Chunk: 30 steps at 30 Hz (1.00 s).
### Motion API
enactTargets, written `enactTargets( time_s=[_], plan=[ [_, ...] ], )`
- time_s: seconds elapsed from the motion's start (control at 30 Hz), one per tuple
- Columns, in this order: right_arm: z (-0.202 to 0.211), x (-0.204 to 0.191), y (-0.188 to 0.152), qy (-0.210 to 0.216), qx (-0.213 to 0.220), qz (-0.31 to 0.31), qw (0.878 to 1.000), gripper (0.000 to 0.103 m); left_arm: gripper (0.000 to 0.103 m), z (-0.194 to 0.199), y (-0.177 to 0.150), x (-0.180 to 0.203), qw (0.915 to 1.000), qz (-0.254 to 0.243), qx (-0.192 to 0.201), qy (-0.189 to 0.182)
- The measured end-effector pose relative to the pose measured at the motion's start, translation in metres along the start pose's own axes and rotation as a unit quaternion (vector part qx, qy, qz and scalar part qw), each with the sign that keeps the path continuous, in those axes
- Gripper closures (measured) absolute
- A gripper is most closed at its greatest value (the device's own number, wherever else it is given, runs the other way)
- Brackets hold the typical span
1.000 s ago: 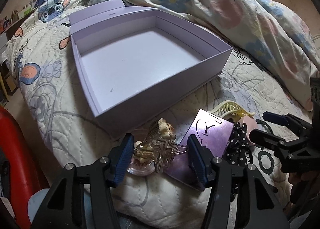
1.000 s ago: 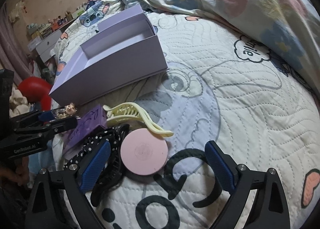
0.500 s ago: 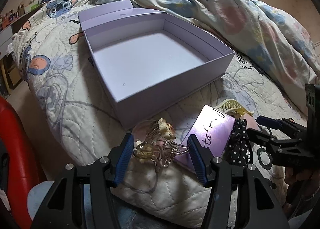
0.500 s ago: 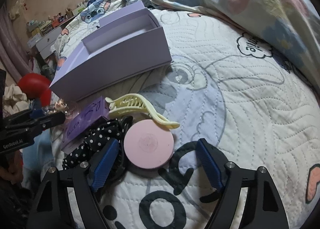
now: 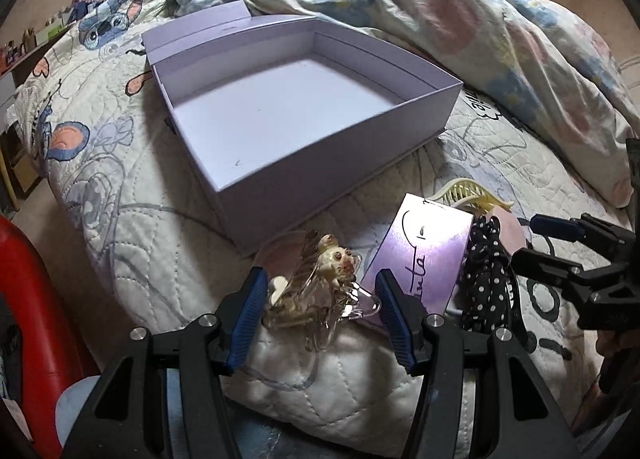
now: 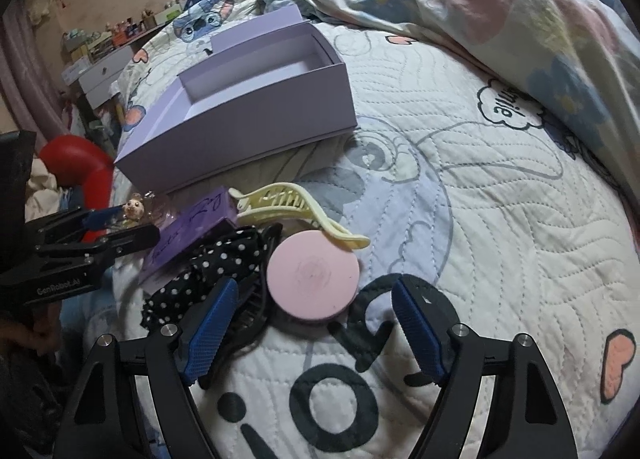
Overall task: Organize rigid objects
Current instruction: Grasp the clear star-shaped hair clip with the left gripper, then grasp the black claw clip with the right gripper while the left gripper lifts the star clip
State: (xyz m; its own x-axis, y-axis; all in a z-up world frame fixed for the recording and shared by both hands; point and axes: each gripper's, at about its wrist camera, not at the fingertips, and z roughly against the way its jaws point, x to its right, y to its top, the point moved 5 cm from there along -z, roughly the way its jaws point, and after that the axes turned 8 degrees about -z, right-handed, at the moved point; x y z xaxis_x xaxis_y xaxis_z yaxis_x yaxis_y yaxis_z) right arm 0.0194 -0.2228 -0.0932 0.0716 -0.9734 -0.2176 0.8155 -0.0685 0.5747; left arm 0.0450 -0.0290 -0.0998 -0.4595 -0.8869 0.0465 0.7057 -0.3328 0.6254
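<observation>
My landmark is the open lilac box [image 5: 304, 127], which sits empty on the quilted bed [image 6: 500, 227]. Everything else lies on the near side of it, toward me.

My left tongs [image 5: 320, 311] are clamped on the clear hair clip with a small bear figure [image 5: 320, 291]; both blue pads press its sides, and the clip sits just in front of the box's near corner, over the edge of the bed.

Next to that clip, also in front of the box, lies a small purple carton [image 5: 424, 251] with handwriting on it. Beyond the carton, on its far side from my left tongs, is a black polka-dot hair tie [image 6: 208, 275], and a cream claw clip [image 6: 292, 211] rests between the box's front wall and a round pink case [image 6: 312, 279].

My right tongs [image 6: 312, 331] stand apart around the pink case. One pad is beside the polka-dot hair tie, the other on bare quilt, and neither presses on the case.

A rumpled floral duvet [image 5: 440, 11] is heaped behind the box.
</observation>
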Motion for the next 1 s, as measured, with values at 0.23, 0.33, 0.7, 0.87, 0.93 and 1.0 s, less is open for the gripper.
enactTargets(
  time_s=[0.23, 0.33, 0.7, 0.87, 0.93, 1.0],
  plan=[
    [0.007, -0.012, -0.005, 0.02, 0.001, 0.006, 1.0, 0.023, 0.05, 0.008, -0.004, -0.002, 1.0, 0.009, 0.001, -0.002],
    [0.01, -0.019, -0.012, 0.032, -0.004, 0.011, 0.999, 0.024, 0.05, 0.014, -0.005, -0.005, 0.9998, 0.017, 0.006, 0.0],
    [-0.002, -0.032, -0.026, 0.053, -0.03, 0.0, 0.998, 0.037, 0.05, 0.032, -0.008, -0.003, 0.9997, 0.019, 0.018, 0.001],
    [-0.01, -0.035, -0.029, 0.067, -0.044, -0.018, 0.997, 0.054, 0.05, 0.032, -0.012, -0.002, 0.9996, 0.023, 0.015, 0.004],
    [-0.009, -0.032, -0.03, 0.064, -0.043, -0.029, 0.997, 0.064, 0.05, 0.033, -0.013, -0.001, 0.9996, 0.024, 0.014, 0.003],
    [-0.007, -0.03, -0.03, 0.064, -0.045, -0.033, 0.996, 0.072, 0.05, 0.034, -0.013, 0.0, 0.9996, 0.024, 0.014, 0.001]
  ],
)
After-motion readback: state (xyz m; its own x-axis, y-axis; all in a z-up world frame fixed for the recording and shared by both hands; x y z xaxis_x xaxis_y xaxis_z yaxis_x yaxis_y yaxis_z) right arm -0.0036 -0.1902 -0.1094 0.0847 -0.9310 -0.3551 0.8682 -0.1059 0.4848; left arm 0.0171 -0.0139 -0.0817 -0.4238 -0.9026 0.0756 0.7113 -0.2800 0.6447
